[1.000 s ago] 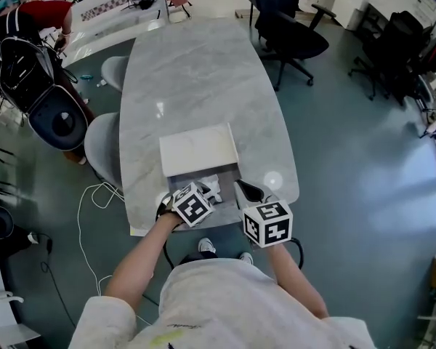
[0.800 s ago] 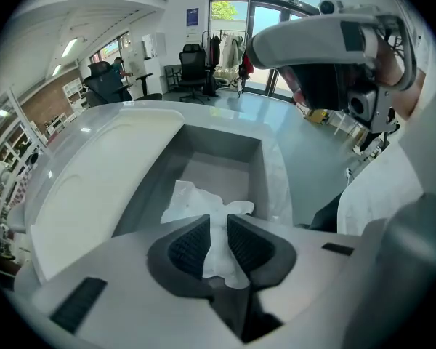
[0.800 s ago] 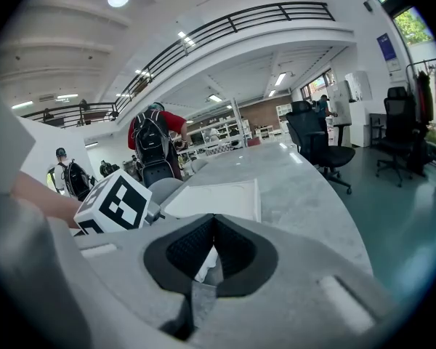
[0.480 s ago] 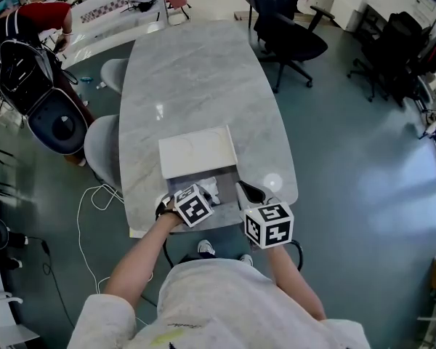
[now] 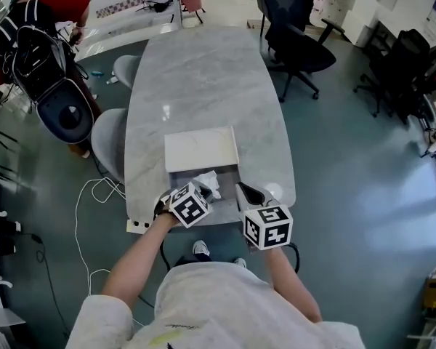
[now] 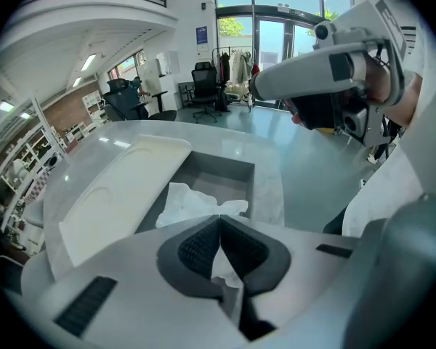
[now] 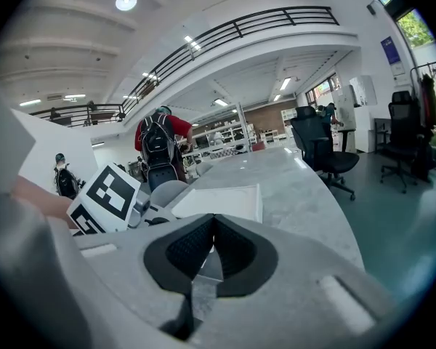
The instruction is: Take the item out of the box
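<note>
The task is judged to be partly done. Nearest, the left gripper point(image 6: 219, 227) is closed on a fold of the crumpled white paper point(image 6: 192, 201), a strip of which is seen pinched between its jaws. The right gripper point(image 7: 213, 227) is held just to the right of the box point(image 5: 229, 176), its jaws pressed together with nothing between them.

The paper is gripped, but most of it is seen bunched inside the box, at its near left part, so the item is not yet out. What is left is judged to be the lifting of the paper clear of the walls and its setting down on the table point(image 5: 203, 78).

Just beyond the box, the white lid point(image 5: 201, 149) is seen lying flat, touching the far edge of the box. Office chairs are seen at the far right, well apart from the table.

Against the picture from a second ago, the paper is seen drawn up a little higher and more bunched at the left gripper. The right gripper, the box and the lid are found in much the same places.
</note>
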A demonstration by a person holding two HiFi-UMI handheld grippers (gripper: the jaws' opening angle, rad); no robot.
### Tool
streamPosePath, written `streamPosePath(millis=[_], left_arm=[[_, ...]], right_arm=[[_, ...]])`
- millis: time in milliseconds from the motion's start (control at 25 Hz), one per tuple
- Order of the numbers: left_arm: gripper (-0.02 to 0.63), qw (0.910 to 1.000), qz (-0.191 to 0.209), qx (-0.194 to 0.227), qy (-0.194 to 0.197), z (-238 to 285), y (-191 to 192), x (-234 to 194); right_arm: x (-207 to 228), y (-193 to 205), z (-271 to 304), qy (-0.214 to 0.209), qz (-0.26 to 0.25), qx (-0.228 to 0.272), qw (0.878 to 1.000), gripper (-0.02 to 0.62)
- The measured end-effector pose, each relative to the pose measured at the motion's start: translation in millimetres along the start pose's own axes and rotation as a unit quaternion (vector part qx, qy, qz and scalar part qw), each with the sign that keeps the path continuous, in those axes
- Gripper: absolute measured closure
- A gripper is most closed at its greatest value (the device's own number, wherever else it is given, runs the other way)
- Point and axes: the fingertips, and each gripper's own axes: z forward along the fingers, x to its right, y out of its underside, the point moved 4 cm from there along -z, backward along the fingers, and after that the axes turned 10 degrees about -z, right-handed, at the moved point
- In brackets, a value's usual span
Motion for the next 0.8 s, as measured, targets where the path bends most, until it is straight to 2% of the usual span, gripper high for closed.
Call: streamPosePath(millis=[200,360,480,600,800], left_arm=[[0.594,0.997,-0.048,0.054,-0.026,-24.7,-9.1,1.7],[0.594,0.9874,-0.096,0.112,-0.056,-50.9,-17.1,1.4],[0.594,0.9732,-0.147,0.162,-0.068,-72.7,-21.1,1.9],[0.594,0.9535,-0.194,0.215,-0.084,-94.2,-26.6,1.3],[0.594,0.9246,-0.233,0.276,-0.12,-121.0,-35.3,7.7]], right_arm=[[-4.7,-7.0,-7.7,-0.014,-0.013,0.009,1.0,0.591],[-9.8,-15.0,-12.4,-0.028,-0.028,0.018,0.999,0.591],[-16.5,-22.1,-15.5,-0.038,-0.04,0.027,0.998,0.591],[-21.9,-28.9,-17.8,-0.048,-0.052,0.035,0.997,0.591],[-24.2,-37.2,-26.5,-0.057,-0.068,0.046,0.995,0.591]])
